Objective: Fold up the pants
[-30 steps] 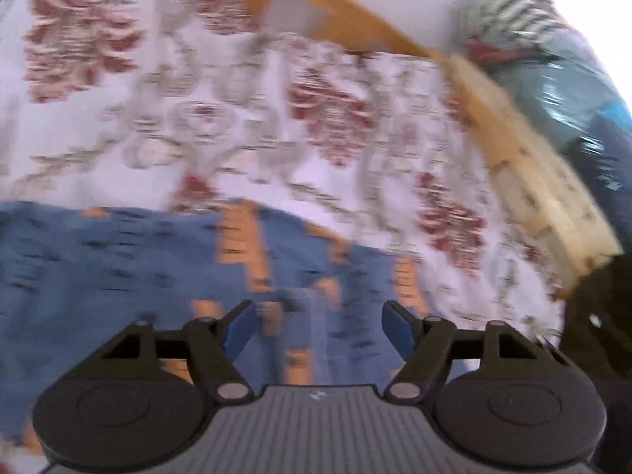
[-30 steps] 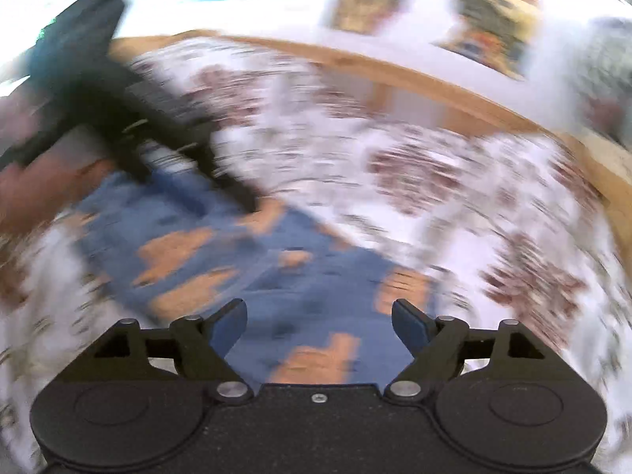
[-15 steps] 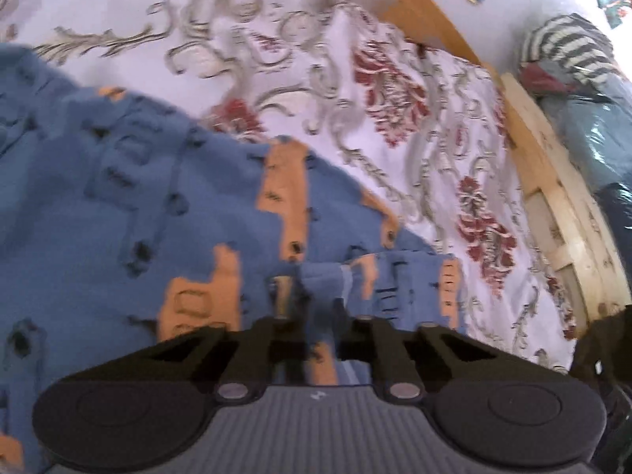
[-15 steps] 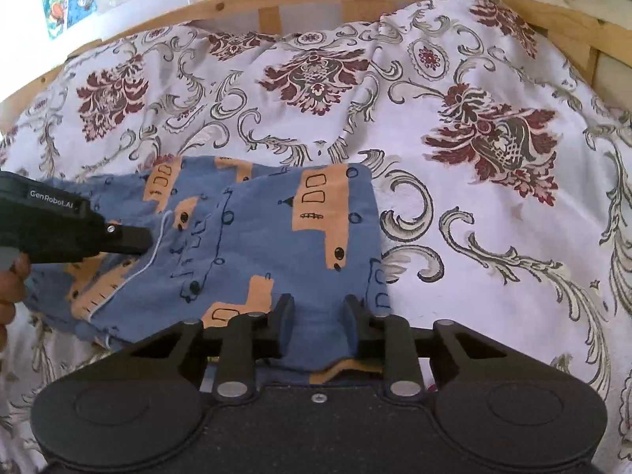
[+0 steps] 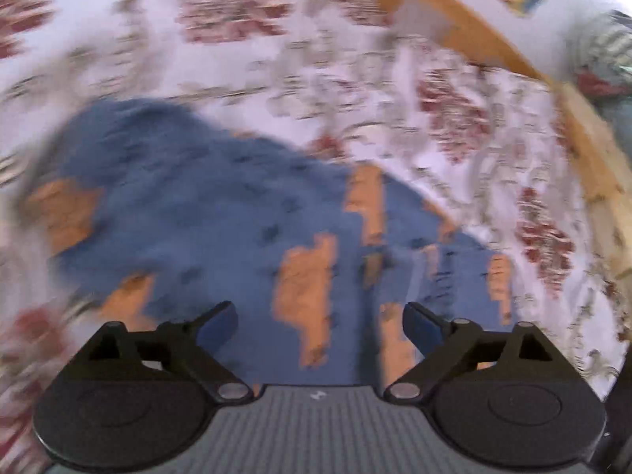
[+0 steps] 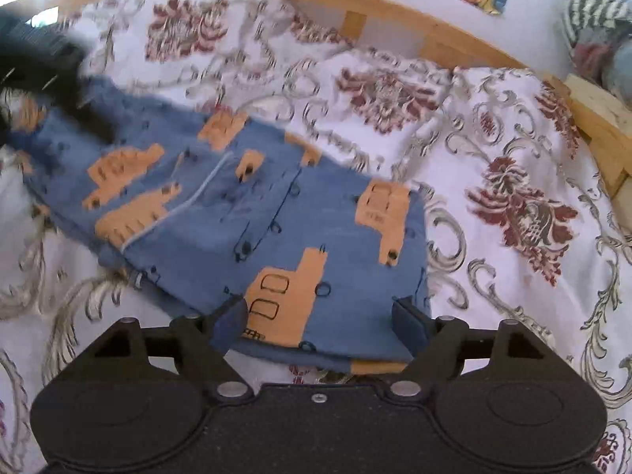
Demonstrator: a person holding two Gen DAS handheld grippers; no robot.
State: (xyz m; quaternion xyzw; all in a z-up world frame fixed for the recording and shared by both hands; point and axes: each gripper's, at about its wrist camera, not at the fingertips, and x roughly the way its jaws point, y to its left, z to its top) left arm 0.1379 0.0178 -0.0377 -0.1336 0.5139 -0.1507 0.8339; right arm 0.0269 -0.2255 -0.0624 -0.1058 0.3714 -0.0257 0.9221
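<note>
Both sets of jaws stand apart with nothing between them: the right gripper point(image 6: 318, 314) hangs just over the near hem of the pants point(image 6: 252, 213), and the left gripper point(image 5: 320, 326) sits low over the same cloth from the other end, its view smeared by motion. The pants, blue with orange trucks, lie on the flowered bedspread point(image 6: 513, 150), laid flat as a rough rectangle with one layer over another; an orange sliver of under-layer shows at the near edge by the right fingers point(image 6: 410, 322). From the right wrist view the left gripper is a dark blur at the far left end of the cloth. Judging by this, one fold is down and the next grasp is due. To do it well, each gripper should bite all layers at a corner of the same short edge, not the top layer alone, then lift together and carry the edge across evenly so the stack lands square. The wooden bed frame point(image 6: 395, 15) lies well beyond, out of the way.
</note>
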